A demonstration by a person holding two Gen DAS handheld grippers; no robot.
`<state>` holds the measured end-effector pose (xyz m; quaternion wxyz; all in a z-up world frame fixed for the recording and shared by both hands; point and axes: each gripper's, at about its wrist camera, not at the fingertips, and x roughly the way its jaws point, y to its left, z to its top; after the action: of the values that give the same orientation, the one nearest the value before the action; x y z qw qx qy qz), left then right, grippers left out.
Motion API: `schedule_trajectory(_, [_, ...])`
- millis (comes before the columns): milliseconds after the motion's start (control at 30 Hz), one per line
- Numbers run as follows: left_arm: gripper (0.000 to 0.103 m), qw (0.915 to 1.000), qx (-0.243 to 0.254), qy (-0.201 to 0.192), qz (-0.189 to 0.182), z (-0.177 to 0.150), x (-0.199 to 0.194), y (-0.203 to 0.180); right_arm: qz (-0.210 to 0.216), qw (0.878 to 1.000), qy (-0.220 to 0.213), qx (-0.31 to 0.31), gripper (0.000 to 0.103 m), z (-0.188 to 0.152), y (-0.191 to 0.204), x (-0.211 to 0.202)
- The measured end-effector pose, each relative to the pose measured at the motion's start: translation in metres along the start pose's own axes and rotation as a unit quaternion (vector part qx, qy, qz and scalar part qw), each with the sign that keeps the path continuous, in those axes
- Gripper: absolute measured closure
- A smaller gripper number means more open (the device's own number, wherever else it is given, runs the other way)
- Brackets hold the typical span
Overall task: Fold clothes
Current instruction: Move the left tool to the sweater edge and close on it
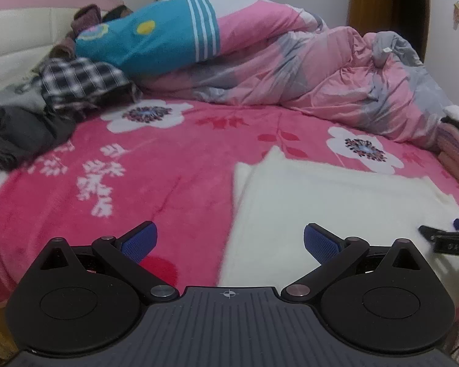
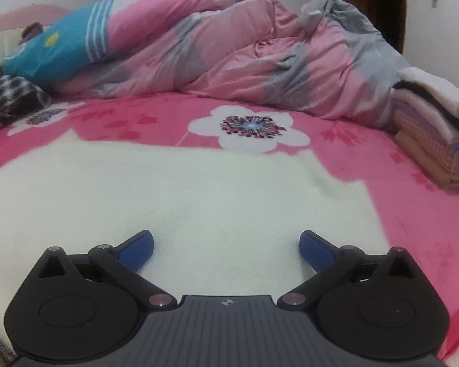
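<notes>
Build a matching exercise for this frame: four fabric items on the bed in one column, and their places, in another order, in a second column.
Items:
1. white garment
2. plaid garment
3. pink-grey quilt
4. folded stack

Places:
A. bunched along the far side of the bed
B. right edge of the bed
C. flat, just ahead of the right gripper
D. heaped at the far left

Pairs: 1-C, 2-D, 3-A, 4-B

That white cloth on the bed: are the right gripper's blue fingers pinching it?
Apart. In the right wrist view the right gripper stands wide open above the white cloth, which lies flat between the fingers, untouched by either.
</notes>
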<state>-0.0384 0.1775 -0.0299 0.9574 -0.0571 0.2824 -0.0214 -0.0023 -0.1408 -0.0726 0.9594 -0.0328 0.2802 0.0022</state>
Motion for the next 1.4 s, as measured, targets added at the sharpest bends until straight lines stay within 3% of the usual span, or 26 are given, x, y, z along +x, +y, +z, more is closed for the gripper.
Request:
schedule_trajectory(233, [0.0,0.9987,-0.026,0.007,-0.044,0.0,0.025,0.011,-0.012,1.0,-0.006,-0.011,0.0,0.011,0.01,-0.002])
schedule_trajectory(433, [0.001,0.9938,-0.066,0.041,-0.08,0.004,0.054,0.024,0.002,1.0,-0.004,-0.001,0.0,0.004,0.006,0.01])
schedule_trajectory(600, [0.008,0.9827,-0.104,0.068,-0.138,0.008,0.073,0.034,0.006,1.0,-0.006,-0.003,0.0,0.004,0.005,0.01])
schedule_trajectory(700, [0.018,0.9791,-0.104,0.086,-0.152,0.009,0.09,0.035,0.006,1.0,-0.008,-0.003,0.0,0.003,0.005,0.01])
schedule_trajectory(967, [0.026,0.9667,-0.147,0.094,-0.187,0.019,0.122,0.047,0.005,1.0,-0.011,-0.002,0.0,0.001,0.006,0.011])
schedule_trajectory(1067, [0.037,0.9575,-0.168,0.098,-0.213,0.017,0.122,0.05,0.005,1.0,-0.011,-0.001,0.0,0.001,0.006,0.01])
schedule_trajectory(1200, [0.042,0.954,-0.162,0.104,-0.23,0.008,0.114,0.053,0.006,1.0,-0.014,-0.001,0.0,0.0,0.006,0.009])
schedule_trajectory(1333, [0.043,0.9445,-0.166,0.112,-0.261,0.0,0.109,0.062,0.006,1.0,-0.017,-0.001,0.0,-0.001,0.006,0.009])
schedule_trajectory(1400, [0.045,0.9467,-0.155,0.113,-0.259,-0.001,0.11,0.06,0.007,1.0,-0.018,-0.001,0.0,-0.001,0.006,0.009])
